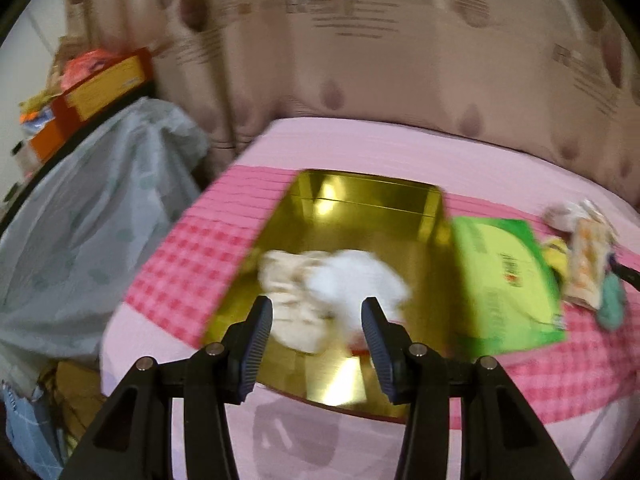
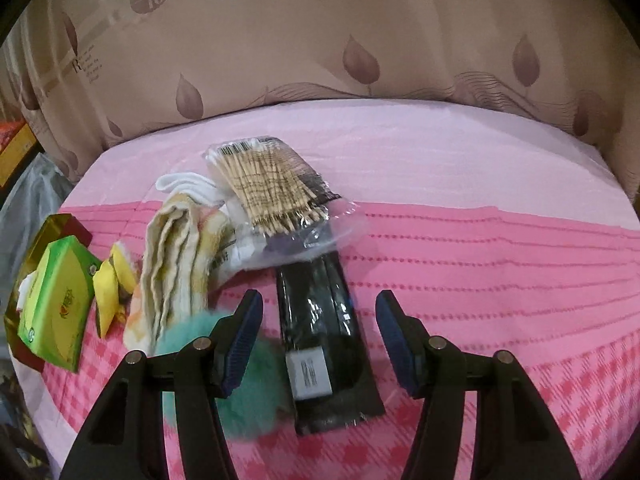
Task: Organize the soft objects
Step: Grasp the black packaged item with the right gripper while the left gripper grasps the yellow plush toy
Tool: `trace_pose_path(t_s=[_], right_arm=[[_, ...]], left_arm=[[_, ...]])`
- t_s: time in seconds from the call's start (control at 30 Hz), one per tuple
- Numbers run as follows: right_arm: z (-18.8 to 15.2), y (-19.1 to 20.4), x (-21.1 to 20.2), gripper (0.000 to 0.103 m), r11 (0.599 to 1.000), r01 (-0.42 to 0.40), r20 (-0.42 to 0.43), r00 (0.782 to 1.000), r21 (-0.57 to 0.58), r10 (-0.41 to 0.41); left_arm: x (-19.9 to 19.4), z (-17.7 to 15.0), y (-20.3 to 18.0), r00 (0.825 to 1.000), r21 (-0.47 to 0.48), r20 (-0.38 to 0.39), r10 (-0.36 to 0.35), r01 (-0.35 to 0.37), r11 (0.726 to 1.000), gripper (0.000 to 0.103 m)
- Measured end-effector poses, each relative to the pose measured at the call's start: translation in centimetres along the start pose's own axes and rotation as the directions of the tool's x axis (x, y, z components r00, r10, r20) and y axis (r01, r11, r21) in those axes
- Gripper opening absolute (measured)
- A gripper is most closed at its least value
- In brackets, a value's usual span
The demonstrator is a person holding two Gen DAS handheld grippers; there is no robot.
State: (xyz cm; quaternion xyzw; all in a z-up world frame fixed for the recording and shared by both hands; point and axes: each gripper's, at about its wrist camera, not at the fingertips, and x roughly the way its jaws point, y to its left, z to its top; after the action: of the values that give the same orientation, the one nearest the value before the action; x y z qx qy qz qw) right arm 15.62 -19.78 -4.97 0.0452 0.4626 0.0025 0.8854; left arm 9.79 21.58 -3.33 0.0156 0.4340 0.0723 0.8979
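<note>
Two pale soft toys [image 1: 332,288] lie in one gold tin [image 1: 360,216] on the bed [image 1: 400,144], beyond the empty, parted left tool [image 1: 317,312]; the right tool [image 2: 319,308], parted and empty, hangs over one black packet [image 2: 320,340].

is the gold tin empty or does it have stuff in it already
Not empty. The open gold tin already holds a cream cloth bundle and something white and fluffy; the rest of its floor is bare.

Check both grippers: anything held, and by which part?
Nothing held. Left gripper is open above the cloths in the gold tin; right gripper is open over the black packet.
</note>
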Motion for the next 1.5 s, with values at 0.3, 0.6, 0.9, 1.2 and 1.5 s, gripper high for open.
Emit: trace_pose_path(t_s=[0.3,0.6,0.9,1.2,1.5], right_arm=[[-0.2,-1.2,1.7,0.039,1.000,-0.025,-0.002,1.000,0.008,0.025],[-3.2,-3.4,-0.4,0.038,0.997,0.055,-0.005,0.999,0.059,-0.054],[-5.3,-4.3,-1.8,0.038,0.994,0.088,-0.007,0.996,0.057,-0.088],[-6.0,-3.7,-1.9,0.039,0.995,0.095,0.022,0.995,0.035,-0.096],[-5.9,-3.6,-1.9,0.039,0.995,0.094,0.033,0.995,0.035,-0.095]], left_arm=[[-1.1,1.4,-10.1,0.989,0.179,-0.016,-0.144,0.144,0.973,0.047],[0.1,1.5,-19.3,0.970,0.314,-0.079,-0.231,0.244,0.918,0.047],[4.7,2.0,-23.6,0.961,0.363,-0.174,-0.213,0.264,0.894,0.047],[8.7,3.0,-25.2,0.948,0.347,-0.249,-0.199,0.279,0.895,0.047],[9.8,3.8,-25.6,0.946,0.328,-0.235,-0.221,0.292,0.898,0.031]])
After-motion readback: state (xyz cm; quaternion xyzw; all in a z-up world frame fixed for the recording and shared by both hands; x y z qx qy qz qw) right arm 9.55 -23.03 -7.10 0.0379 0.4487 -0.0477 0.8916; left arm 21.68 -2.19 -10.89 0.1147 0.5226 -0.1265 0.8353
